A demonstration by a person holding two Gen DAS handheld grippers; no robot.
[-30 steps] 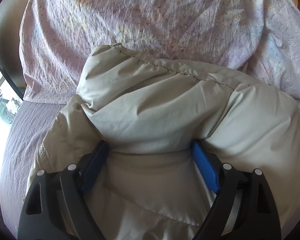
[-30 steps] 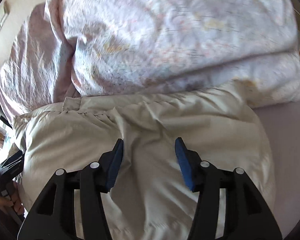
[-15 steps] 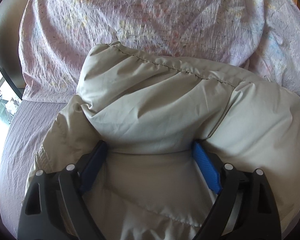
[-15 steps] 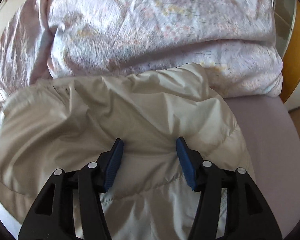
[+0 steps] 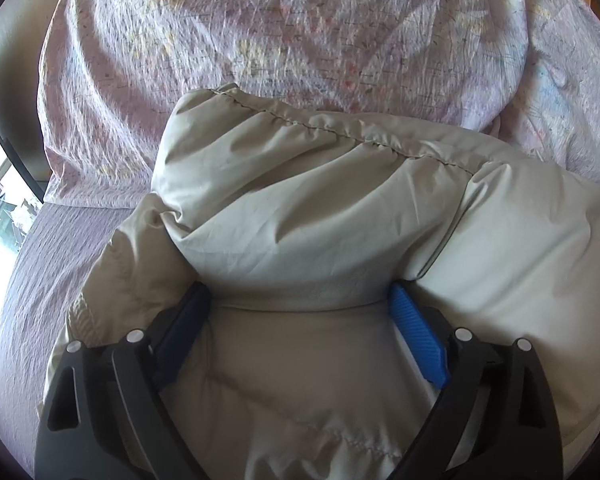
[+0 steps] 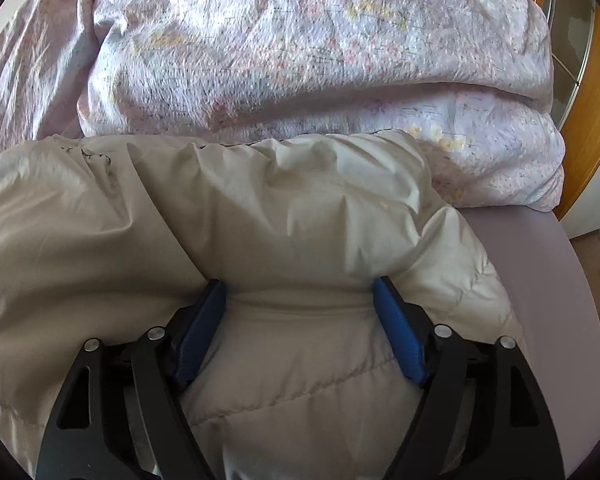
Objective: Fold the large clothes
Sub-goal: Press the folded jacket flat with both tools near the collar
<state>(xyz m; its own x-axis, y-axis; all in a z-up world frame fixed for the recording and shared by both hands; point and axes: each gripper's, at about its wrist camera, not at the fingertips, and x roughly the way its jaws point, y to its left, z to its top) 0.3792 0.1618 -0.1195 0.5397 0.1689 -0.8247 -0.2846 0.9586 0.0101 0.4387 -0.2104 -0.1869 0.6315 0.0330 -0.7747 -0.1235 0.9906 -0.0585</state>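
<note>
A large beige padded jacket (image 5: 340,216) lies bunched on the bed and fills both views; it also shows in the right wrist view (image 6: 260,216). My left gripper (image 5: 300,300) is wide open, its blue pads (image 5: 418,332) pressed into a puffy fold of the jacket that bulges between them. My right gripper (image 6: 298,292) is also wide open, its blue pads (image 6: 398,332) straddling another fold of the jacket near its right end. The fingertips of both are partly sunk in the fabric.
A crumpled floral pink duvet (image 5: 300,32) is heaped behind the jacket, also across the top of the right wrist view (image 6: 300,60). The lilac bedsheet (image 5: 32,280) shows at left and at the right edge (image 6: 540,300). A wooden frame (image 6: 592,100) stands at far right.
The right gripper has opened wider and swung right along the jacket toward its right end. The left gripper has stayed open on its fold, edging slightly forward.
</note>
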